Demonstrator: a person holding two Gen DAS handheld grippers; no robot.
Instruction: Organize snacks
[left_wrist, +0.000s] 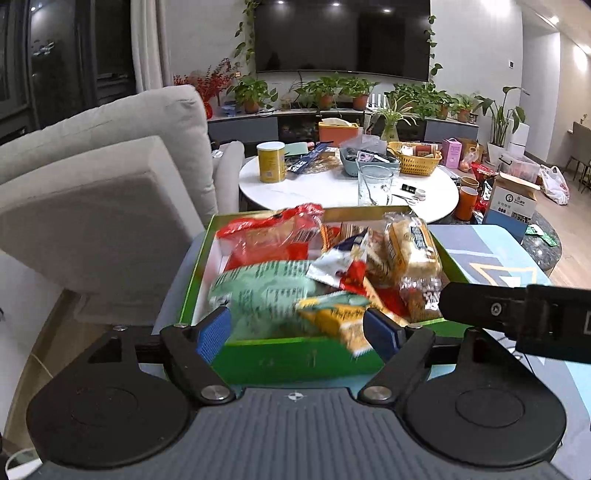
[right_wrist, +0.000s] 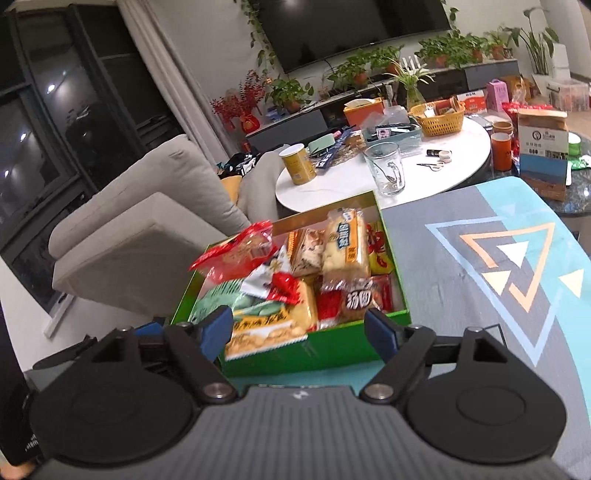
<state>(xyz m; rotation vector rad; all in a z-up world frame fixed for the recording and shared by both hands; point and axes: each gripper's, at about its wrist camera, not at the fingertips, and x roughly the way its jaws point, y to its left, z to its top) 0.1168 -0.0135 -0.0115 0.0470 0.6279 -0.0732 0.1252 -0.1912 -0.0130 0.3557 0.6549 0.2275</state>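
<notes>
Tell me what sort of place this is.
Most likely a home living room: a wall-mounted television above a low cabinet lined with potted plants, a grey sofa, and a cluttered round white table.

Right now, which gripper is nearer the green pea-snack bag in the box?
Left. The left gripper sits open right at the green bag; the right gripper is off to its right, nearer the box's right half.

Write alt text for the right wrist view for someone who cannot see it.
A green box packed with snack packets sits on a grey and teal patterned mat, just ahead of the open, empty right gripper. Behind it stand a cluttered white round table, a grey sofa and a wall-mounted television.
</notes>
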